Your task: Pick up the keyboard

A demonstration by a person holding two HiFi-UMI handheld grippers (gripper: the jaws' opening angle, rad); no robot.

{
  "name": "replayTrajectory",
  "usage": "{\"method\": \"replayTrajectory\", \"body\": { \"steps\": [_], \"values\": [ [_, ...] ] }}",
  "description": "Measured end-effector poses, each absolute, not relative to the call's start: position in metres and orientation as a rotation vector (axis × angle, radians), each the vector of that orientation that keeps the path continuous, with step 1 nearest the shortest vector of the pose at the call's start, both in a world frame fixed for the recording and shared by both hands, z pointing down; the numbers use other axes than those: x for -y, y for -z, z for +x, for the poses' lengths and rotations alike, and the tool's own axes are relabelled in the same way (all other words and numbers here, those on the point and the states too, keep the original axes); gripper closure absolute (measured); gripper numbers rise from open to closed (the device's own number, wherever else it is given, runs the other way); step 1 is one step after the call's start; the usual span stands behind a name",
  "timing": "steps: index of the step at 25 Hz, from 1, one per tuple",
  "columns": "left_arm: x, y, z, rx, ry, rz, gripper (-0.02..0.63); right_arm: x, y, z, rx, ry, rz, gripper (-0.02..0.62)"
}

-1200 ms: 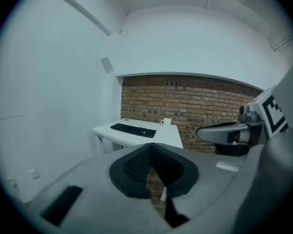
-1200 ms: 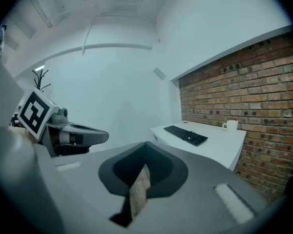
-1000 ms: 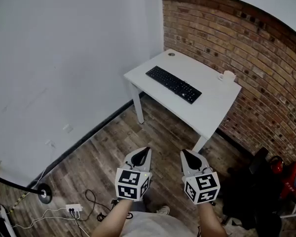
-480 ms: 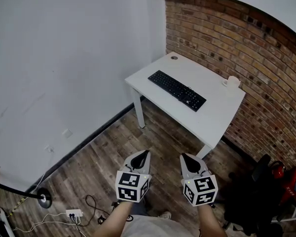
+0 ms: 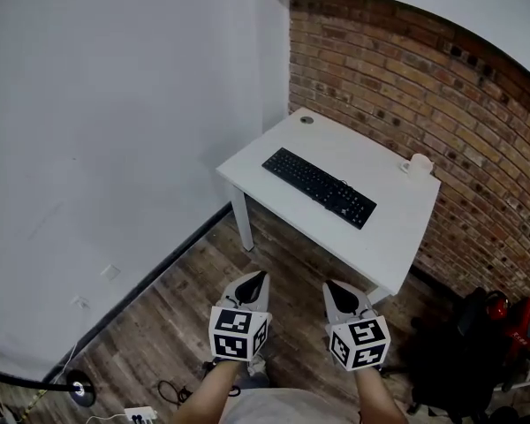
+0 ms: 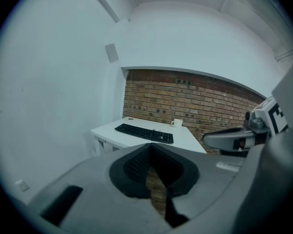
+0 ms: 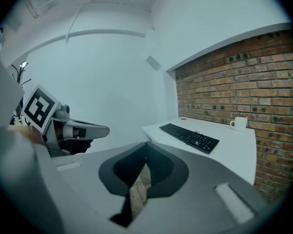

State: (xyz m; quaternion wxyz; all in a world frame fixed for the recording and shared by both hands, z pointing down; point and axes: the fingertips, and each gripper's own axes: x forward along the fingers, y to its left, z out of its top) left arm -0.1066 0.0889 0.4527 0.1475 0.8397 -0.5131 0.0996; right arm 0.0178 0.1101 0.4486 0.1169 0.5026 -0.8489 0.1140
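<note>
A black keyboard (image 5: 319, 187) lies flat across the white desk (image 5: 274, 151) that stands against the brick wall; it also shows in the left gripper view (image 6: 144, 133) and the right gripper view (image 7: 189, 137). My left gripper (image 5: 257, 276) and right gripper (image 5: 334, 286) hang side by side over the wooden floor, well short of the desk. Both are shut with nothing between the jaws. From each gripper view the other gripper shows at the side, the right gripper (image 6: 207, 140) and the left gripper (image 7: 105, 129).
A white mug (image 5: 418, 165) stands at the desk's far right near the brick wall (image 5: 424, 87). A small round cable hole (image 5: 307, 120) sits at the desk's back corner. A dark chair and red object (image 5: 495, 325) are at the right. A lamp base (image 5: 81, 393) and power strip (image 5: 137, 413) lie bottom left.
The desk and keyboard have come nearer and sit lower in the head view as I step forward. Both grippers stay shut and side by side.
</note>
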Motion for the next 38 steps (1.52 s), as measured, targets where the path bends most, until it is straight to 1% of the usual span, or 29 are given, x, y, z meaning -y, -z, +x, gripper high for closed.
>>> {"method": "replayTrajectory", "body": {
  "steps": [6,19,29,38],
  "values": [
    [-0.035,-0.454,-0.139,1.410,-0.289,2.441,0.609,-0.065,-0.451,-0.012,2.425,-0.356,1.540,0.592],
    [0.046,-0.462,-0.165,1.302,-0.302,2.497,0.609,0.006,-0.456,-0.043,2.352,-0.361,1.630,0.592],
    [0.095,-0.469,-0.148,1.266,-0.320,2.516,0.607,0.049,-0.466,-0.024,2.333,-0.396,1.681,0.592],
    [0.169,-0.480,-0.110,1.261,-0.371,2.527,0.607,0.119,-0.481,0.016,2.334,-0.434,1.713,0.592]
  ]
}}
